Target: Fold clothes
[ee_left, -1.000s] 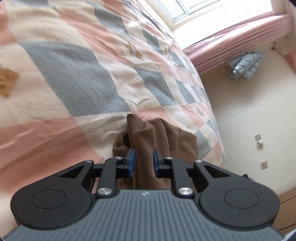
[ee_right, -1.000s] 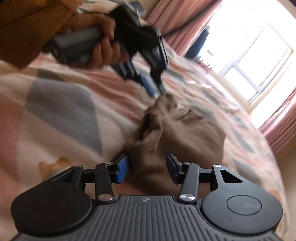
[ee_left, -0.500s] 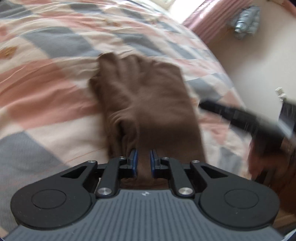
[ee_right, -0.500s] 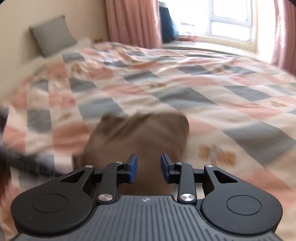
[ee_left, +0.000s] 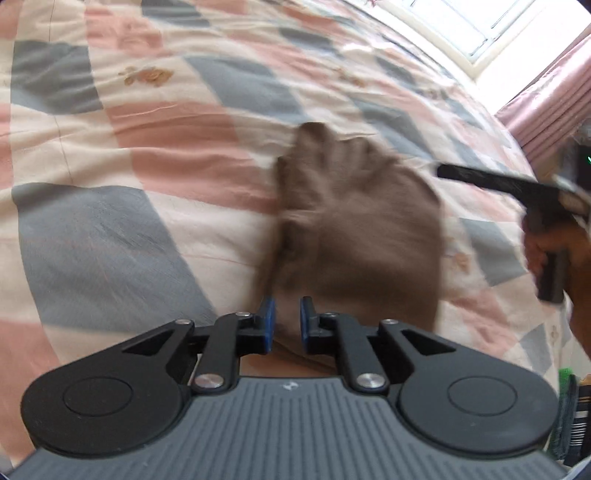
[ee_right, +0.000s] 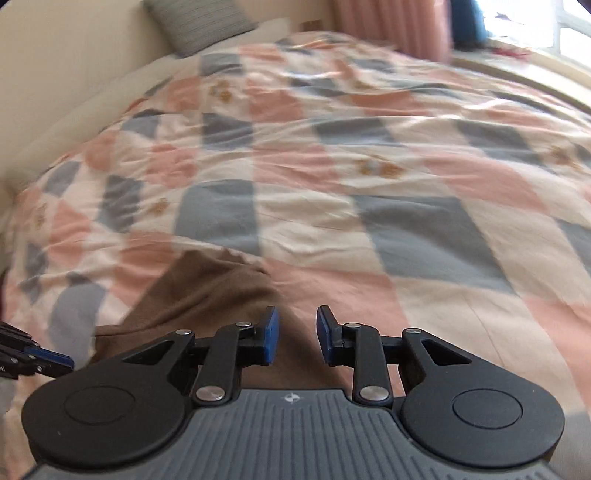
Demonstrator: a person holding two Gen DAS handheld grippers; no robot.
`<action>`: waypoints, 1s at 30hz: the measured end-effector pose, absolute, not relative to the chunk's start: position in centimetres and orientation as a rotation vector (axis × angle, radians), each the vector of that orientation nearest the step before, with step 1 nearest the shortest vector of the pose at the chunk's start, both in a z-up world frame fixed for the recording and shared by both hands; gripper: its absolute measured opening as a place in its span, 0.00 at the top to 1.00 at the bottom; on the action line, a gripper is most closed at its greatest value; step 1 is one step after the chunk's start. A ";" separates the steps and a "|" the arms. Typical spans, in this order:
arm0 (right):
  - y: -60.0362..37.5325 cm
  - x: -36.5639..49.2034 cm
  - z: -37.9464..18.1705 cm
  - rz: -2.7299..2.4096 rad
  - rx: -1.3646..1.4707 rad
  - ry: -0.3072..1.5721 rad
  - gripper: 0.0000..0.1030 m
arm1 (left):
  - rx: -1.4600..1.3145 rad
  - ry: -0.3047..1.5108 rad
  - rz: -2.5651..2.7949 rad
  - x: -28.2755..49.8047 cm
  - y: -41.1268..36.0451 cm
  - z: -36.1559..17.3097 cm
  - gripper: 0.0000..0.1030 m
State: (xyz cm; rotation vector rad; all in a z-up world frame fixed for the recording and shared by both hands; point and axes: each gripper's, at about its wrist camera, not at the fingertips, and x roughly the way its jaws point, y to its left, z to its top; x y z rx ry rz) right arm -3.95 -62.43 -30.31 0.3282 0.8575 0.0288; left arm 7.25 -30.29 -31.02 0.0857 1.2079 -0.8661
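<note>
A brown garment (ee_left: 362, 229) lies bunched on the checked bedspread (ee_left: 110, 229). My left gripper (ee_left: 285, 319) is at its near edge, shut on a fold of the brown cloth. The right gripper (ee_left: 443, 171), blurred and held by a hand (ee_left: 550, 243), reaches in at the garment's right edge. In the right wrist view the garment (ee_right: 207, 295) runs under my right gripper (ee_right: 297, 338). Its jaws stand a little apart, straddling the cloth's edge. The left gripper's blue-padded fingers (ee_right: 48, 360) show at the lower left.
The pink, grey and cream bedspread (ee_right: 406, 184) spreads wide beyond the garment. A grey pillow (ee_right: 199, 22) leans on the headboard at the far end. Pink curtains (ee_left: 550, 99) and a bright window (ee_left: 476, 26) lie past the bed.
The garment went from a raised bunch to lying flatter. My right jaws narrowed from wide apart, and that gripper swung round to the garment's side. The left jaws closed slightly.
</note>
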 end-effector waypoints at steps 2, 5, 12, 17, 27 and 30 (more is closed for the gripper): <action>-62.1 -2.2 -30.0 0.135 0.314 0.871 0.72 | 0.072 1.217 -0.872 5.8 -30.6 -30.9 0.91; -61.3 0.7 -31.3 0.225 0.245 0.929 0.73 | 0.105 1.204 -0.863 4.3 -31.4 -32.0 0.91; -62.2 6.8 -36.5 0.147 0.242 1.038 0.74 | 0.158 1.210 -0.806 5.1 -33.4 -35.9 0.92; -63.6 6.7 -35.3 0.039 0.280 1.017 0.74 | 0.110 1.231 -0.732 5.8 -32.4 -34.2 0.93; -60.8 -0.9 -29.7 0.165 0.147 1.027 0.71 | 0.199 1.255 -0.675 3.7 -34.0 -30.2 0.90; -59.5 -2.0 -31.5 0.159 0.088 1.072 0.66 | 0.253 1.284 -0.674 2.9 -35.1 -31.7 0.87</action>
